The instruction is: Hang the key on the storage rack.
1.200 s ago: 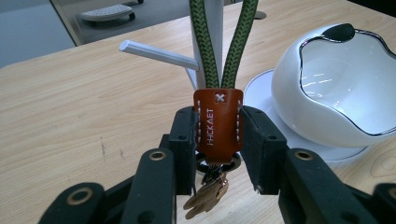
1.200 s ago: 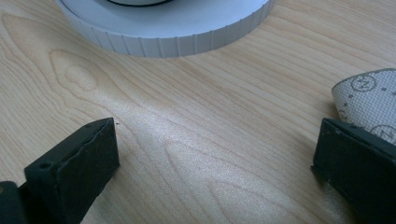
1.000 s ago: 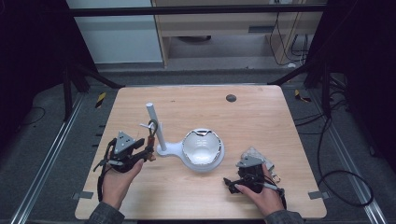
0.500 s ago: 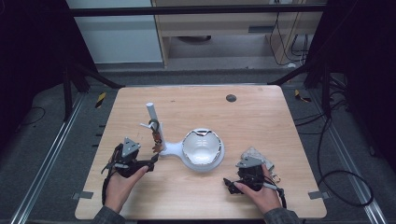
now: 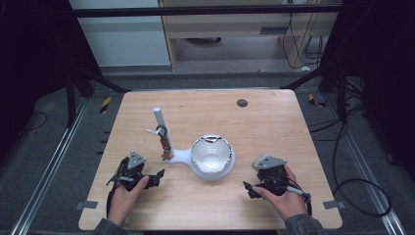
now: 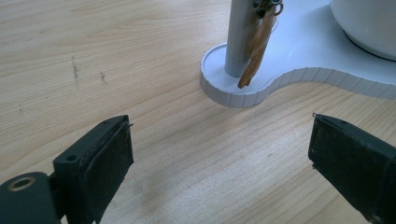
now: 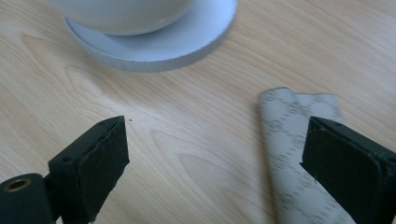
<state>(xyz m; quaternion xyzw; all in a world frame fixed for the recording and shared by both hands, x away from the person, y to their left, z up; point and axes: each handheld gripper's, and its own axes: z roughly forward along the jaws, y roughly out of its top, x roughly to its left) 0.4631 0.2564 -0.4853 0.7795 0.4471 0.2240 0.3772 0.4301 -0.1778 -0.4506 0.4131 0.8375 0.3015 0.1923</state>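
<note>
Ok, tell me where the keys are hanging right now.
The keys hang on the white post left of the bowl in the high view. In the left gripper view they dangle just above the stand's round base.

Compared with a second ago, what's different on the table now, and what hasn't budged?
The left gripper was up at the key bunch hanging on the white post; its jaws have just opened, empty, and it has drawn back and down toward the table's near edge. The right gripper has barely shifted; its jaws have just been closing, nothing between them. The post, keys, white bowl and its stand stayed put.
</note>
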